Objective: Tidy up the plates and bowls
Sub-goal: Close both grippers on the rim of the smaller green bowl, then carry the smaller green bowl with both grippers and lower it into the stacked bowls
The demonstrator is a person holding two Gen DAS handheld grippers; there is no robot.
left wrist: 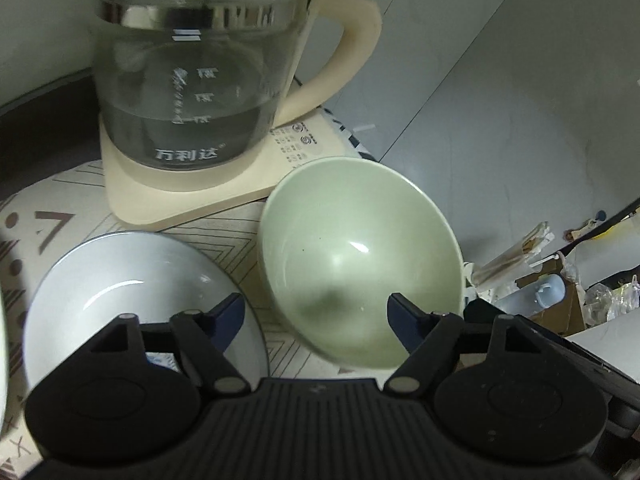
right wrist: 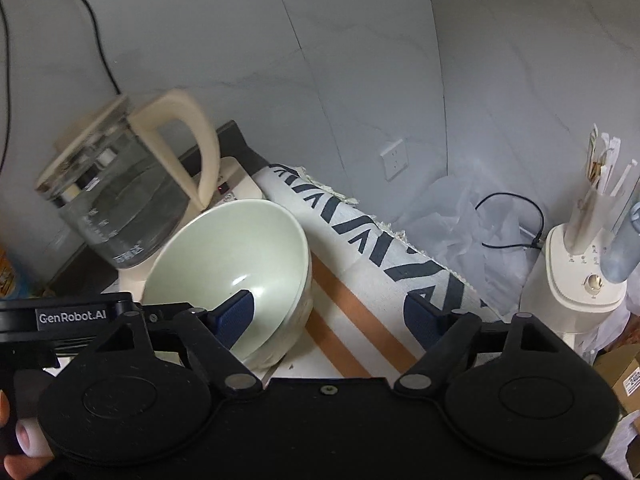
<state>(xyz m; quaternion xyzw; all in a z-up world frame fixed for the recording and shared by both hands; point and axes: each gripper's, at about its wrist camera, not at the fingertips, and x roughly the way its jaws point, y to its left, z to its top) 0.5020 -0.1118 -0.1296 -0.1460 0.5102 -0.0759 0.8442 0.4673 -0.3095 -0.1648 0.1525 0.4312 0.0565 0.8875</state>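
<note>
A pale green bowl (left wrist: 356, 256) lies tilted on the patterned cloth, its mouth facing my left gripper (left wrist: 316, 312). That gripper is open, with the bowl's lower part between its blue fingertips (left wrist: 402, 312). To the left lies a white-blue shallow plate (left wrist: 132, 292), partly under the left finger. In the right wrist view the green bowl (right wrist: 228, 256) leans on a pale rim (right wrist: 298, 320) beneath it, seemingly another bowl. My right gripper (right wrist: 330, 316) is open; its left fingertip (right wrist: 236, 316) overlaps the bowl's inside, and its right one hangs over the cloth.
A glass kettle (left wrist: 188, 92) with some water stands on its cream base (left wrist: 168, 200) right behind the dishes. The table edge (right wrist: 360, 220) drops off to the right. Beyond it are a white appliance (right wrist: 580, 280), a cable, plastic wrap and boxes. A hand (right wrist: 12, 440) holds a handle.
</note>
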